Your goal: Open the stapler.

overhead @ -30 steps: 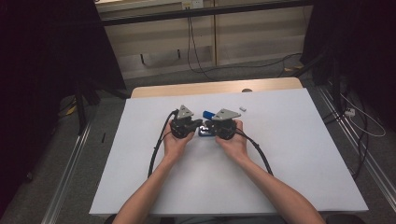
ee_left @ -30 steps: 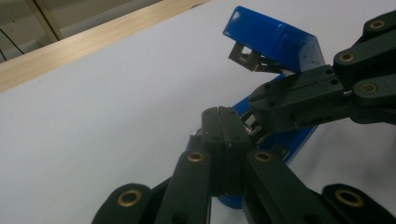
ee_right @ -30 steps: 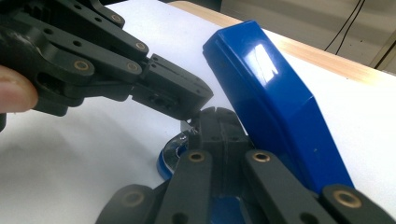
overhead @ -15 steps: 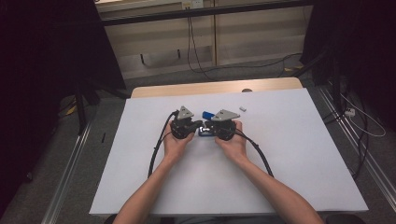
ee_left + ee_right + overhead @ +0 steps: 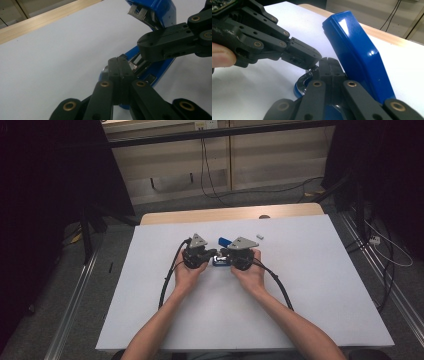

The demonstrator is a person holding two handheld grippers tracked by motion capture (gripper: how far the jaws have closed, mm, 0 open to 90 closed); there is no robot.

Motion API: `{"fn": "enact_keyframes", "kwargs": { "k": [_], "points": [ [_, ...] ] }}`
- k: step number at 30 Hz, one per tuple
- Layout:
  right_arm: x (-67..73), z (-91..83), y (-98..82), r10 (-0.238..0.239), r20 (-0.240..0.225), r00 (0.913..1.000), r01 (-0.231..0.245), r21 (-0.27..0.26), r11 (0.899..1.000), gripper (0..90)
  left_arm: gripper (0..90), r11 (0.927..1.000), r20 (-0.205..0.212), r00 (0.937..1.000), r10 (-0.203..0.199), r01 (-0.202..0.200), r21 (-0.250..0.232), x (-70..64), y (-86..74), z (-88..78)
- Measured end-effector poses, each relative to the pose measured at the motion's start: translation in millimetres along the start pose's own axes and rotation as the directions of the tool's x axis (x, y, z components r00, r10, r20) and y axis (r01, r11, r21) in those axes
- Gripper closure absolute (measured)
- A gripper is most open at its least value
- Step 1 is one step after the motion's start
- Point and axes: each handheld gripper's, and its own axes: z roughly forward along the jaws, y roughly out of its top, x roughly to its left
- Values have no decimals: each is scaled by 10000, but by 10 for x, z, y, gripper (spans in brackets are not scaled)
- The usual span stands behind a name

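Both my grippers meet at the blue stapler (image 5: pixel 223 251) near the middle of the white table (image 5: pixel 320 285), just short of the wooden strip (image 5: pixel 230 213) along its far edge. The stapler lies hinged open, lid tilted up and back, metal staple channel exposed.

Left gripper (image 5: pixel 117 62): jaws pressed flat together, nothing between them, tips resting against the stapler's base by the metal channel. Right gripper (image 5: pixel 327 62): jaws likewise shut tight with nothing clamped, tips at the round front end of the base, the raised lid (image 5: pixel 357 52) just beside them. Whether either tip bears any weight on the stapler, I cannot tell.

Risks as I judge them:
- Neither gripper clamps the stapler, so any push could slide it across the smooth table.
- The lid stands open on its hinge; a nudge from my right jaws could snap it down onto the left tips.
- Tips are crowded close; the two grippers could knock each other.
- Closed tips could slip off the shiny metal and scrape the channel.

Count:
- Stapler: one.
- Grippers: two, one per hand.
- Small white object (image 5: pixel 259 237) beyond the right gripper, apart from the stapler: one; too small to identify.
- Trailing cables (image 5: pixel 167 277): two.
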Motion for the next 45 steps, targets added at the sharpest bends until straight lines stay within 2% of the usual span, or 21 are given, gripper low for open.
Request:
{"fn": "enact_keyframes", "kwargs": {
  "k": [5, 9, 28, 34, 42, 45],
  "points": [
    [-1, -10, 3, 91, 44, 9999, -91, -41, 10000, 900, 900, 10000, 3, 10000, 87, -87, -26, 10, -4, -3],
    [3, -22, -3, 38, 152, 9999, -36, -138, 9999, 900, 900, 9999, 213, 9997, -123, 126, -106, 31, -20, -3],
    [-5, -80, 17, 169, 463, 9988, -158, -242, 9996, 900, 900, 9999, 118, 9999, -96, 98, -133, 10, -22, -1],
    [-14, -116, 27, 204, 753, 9970, -176, -372, 9992, 900, 900, 9999, 84, 10000, -14, 16, -165, 8, -22, 0],
    [-1, -96, 71, 471, 745, 9961, -430, -559, 9975, 900, 900, 9999, 70, 10000, 49, -48, -118, 2, -18, -1],
    [26, -87, 111, 329, 774, 9965, -278, -664, 9974, 900, 900, 9999, 73, 10000, 55, -54, -124, 1, -19, -1]
  ]
}}
